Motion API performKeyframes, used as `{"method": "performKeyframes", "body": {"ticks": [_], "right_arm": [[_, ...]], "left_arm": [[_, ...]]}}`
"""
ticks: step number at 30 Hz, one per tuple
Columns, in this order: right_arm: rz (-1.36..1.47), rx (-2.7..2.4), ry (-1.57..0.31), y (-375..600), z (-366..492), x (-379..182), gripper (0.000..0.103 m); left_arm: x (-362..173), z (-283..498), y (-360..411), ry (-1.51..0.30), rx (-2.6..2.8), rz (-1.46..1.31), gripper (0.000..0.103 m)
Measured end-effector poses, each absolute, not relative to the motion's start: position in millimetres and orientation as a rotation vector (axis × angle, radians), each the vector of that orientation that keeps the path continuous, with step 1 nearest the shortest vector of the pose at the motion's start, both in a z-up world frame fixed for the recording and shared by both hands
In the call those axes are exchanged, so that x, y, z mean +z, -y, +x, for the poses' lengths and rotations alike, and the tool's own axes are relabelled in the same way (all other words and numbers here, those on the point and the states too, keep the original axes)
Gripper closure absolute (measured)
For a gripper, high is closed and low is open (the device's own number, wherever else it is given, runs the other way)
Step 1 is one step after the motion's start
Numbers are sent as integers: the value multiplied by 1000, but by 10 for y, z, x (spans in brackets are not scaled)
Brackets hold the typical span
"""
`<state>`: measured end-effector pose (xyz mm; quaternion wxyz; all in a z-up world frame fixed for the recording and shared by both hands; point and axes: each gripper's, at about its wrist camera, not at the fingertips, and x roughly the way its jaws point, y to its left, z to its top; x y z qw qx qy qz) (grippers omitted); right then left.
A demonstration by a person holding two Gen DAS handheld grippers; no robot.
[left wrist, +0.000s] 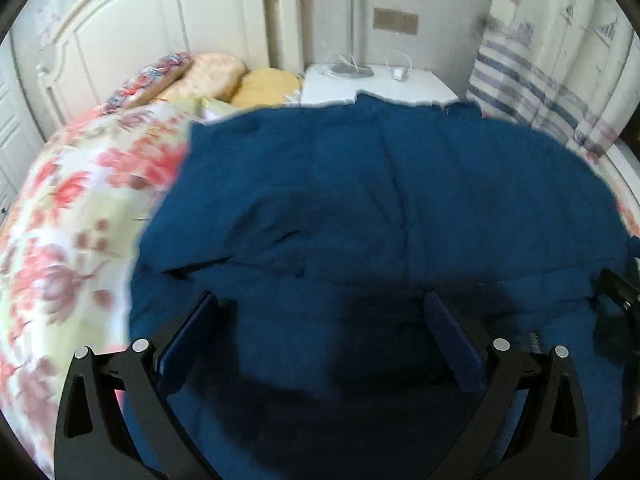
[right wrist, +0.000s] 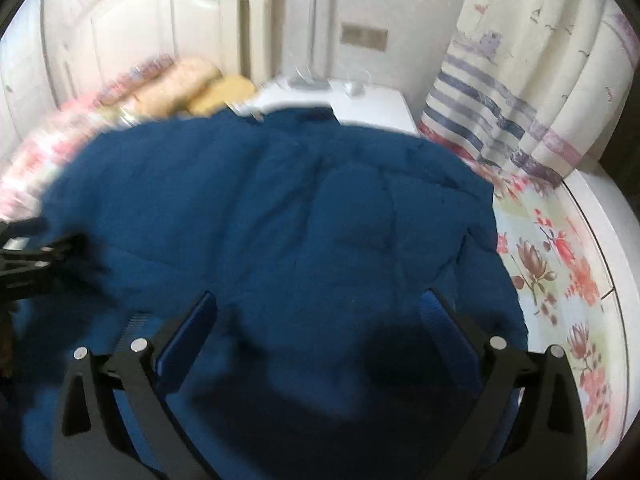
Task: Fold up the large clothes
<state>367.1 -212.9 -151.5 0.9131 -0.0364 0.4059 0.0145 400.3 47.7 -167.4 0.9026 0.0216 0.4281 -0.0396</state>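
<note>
A large dark blue garment (left wrist: 360, 200) lies spread on a bed with a floral sheet (left wrist: 68, 208); it also fills the right wrist view (right wrist: 280, 208). My left gripper (left wrist: 320, 312) hovers over the garment's near part, its jaws wide apart and empty. My right gripper (right wrist: 320, 312) is likewise open and empty over the garment's near right part. The right gripper shows at the right edge of the left wrist view (left wrist: 618, 292), and the left gripper at the left edge of the right wrist view (right wrist: 36, 248).
Pillows (left wrist: 216, 76) lie against a white headboard (left wrist: 132, 28). A white bedside table (left wrist: 380, 84) with a lamp base and cables stands behind the garment. A striped curtain (left wrist: 552, 80) hangs at the right. The bed's white edge (right wrist: 612, 240) curves at the right.
</note>
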Motion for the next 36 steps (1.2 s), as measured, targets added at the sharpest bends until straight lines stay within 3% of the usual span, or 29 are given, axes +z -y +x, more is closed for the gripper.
{"method": "performKeyframes", "body": {"ticks": [4,9,14,19,23,28,36], "right_arm": [[-155,93,-819,1908,3302,-1497,3],[-163,86,-915,1824,3331,-1965,2],[-149,93,-920,1848,3330,-1978,2],[-137,92,-931,1922,3313,-1933,3],[-123,-85,-879,2364,3223,-1776,3],[120,-134,-936,3094,3178,-1963,2],[-103,-3,-809,2339,2785,-1575,2]], "left_arm": [[-1453,3494,-350,-772,-158,71,5],[-1958,3533,-96,-895,-146,219,4],[-2012,3646,-302,-919,-209,84,4],[-1956,3497,-312,-885,-150,138,4],[-1867,3389,-671,-849,-3,145,4],[-1982,3503,-1137,-935,28,-69,4],[-1643,3046,-687,-822,-36,58,5]]}}
